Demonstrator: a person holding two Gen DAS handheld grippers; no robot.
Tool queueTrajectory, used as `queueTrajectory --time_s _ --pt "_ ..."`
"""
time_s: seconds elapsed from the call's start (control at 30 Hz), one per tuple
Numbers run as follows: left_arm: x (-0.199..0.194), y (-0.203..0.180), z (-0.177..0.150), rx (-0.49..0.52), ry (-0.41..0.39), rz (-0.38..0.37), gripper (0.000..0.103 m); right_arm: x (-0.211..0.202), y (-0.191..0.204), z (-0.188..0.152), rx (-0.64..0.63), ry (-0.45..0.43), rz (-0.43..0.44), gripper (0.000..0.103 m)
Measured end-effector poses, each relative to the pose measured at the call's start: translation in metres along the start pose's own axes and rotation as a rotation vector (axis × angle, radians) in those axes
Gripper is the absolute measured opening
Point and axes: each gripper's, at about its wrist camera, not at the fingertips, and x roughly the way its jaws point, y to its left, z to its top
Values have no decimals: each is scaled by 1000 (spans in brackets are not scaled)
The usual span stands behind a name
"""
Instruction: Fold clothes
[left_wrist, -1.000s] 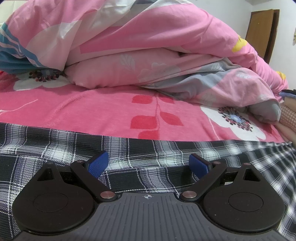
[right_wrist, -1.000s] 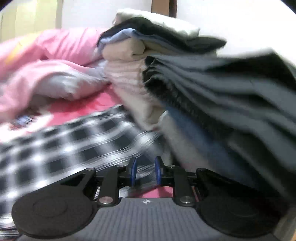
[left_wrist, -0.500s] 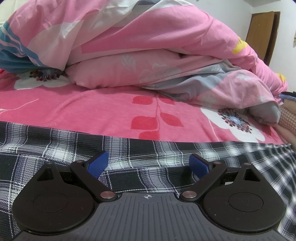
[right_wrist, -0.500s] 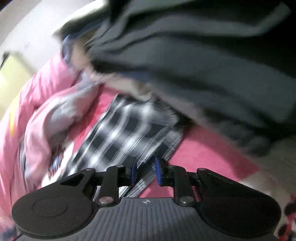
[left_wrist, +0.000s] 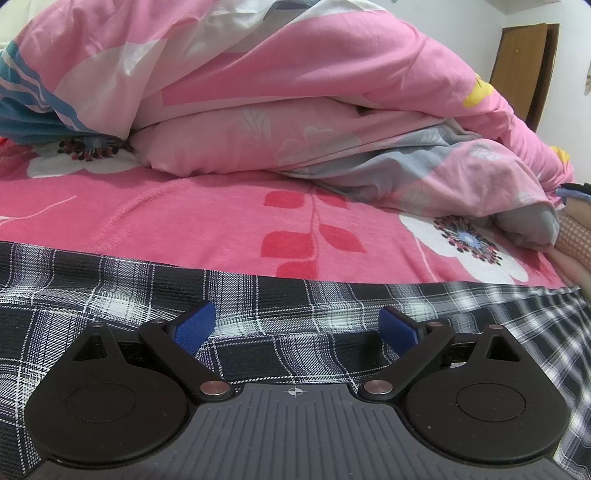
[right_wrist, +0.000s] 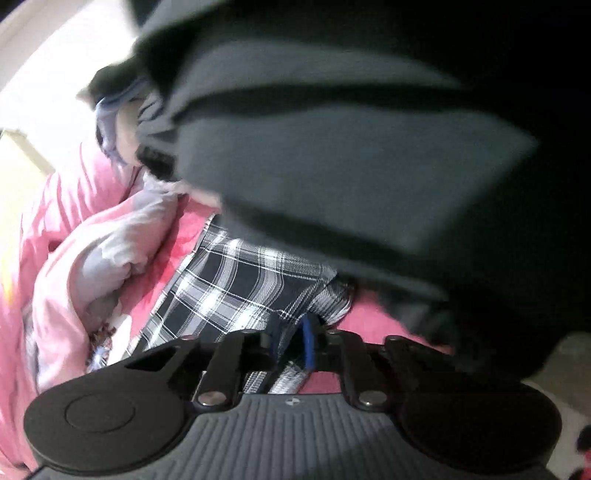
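Observation:
A black-and-white plaid garment (left_wrist: 110, 280) lies flat across the near part of the pink bed sheet (left_wrist: 184, 221). My left gripper (left_wrist: 295, 325) hovers low over it, open, its blue pads (left_wrist: 194, 325) wide apart with nothing pinched between them. In the right wrist view the same plaid garment (right_wrist: 236, 291) ends at a corner beside a tall stack of folded dark clothes (right_wrist: 332, 166). My right gripper (right_wrist: 291, 343) is shut on the edge of that corner; plaid cloth shows between the blue pads.
A bulky pink and grey floral duvet (left_wrist: 295, 110) is heaped across the far side of the bed, also seen at the left as the duvet (right_wrist: 92, 240). A brown door (left_wrist: 524, 66) stands at the back right. The folded stack looms close over the right gripper.
The right gripper rolled and dropped toward the plaid corner beside the stack, then its jaws closed on the cloth edge. The left gripper and the garment under it stayed still.

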Motion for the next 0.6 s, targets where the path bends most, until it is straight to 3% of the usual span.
queueTrajectory --time_s 0.2,0.4,0.53,0.6 --pt "0 0 0 0 0 1 96 -19 6 -9 -114 -82 -38 0" --pt "-2 1 0 -7 -5 -4 96 -1 3 -13 -165 -73 -94 0" --pt "-8 3 2 -21 -19 -8 99 -14 9 -13 -172 -89 -169 1" --pt "-14 2 4 -17 -17 1 99 -31 15 -17 -201 -118 -166 1"
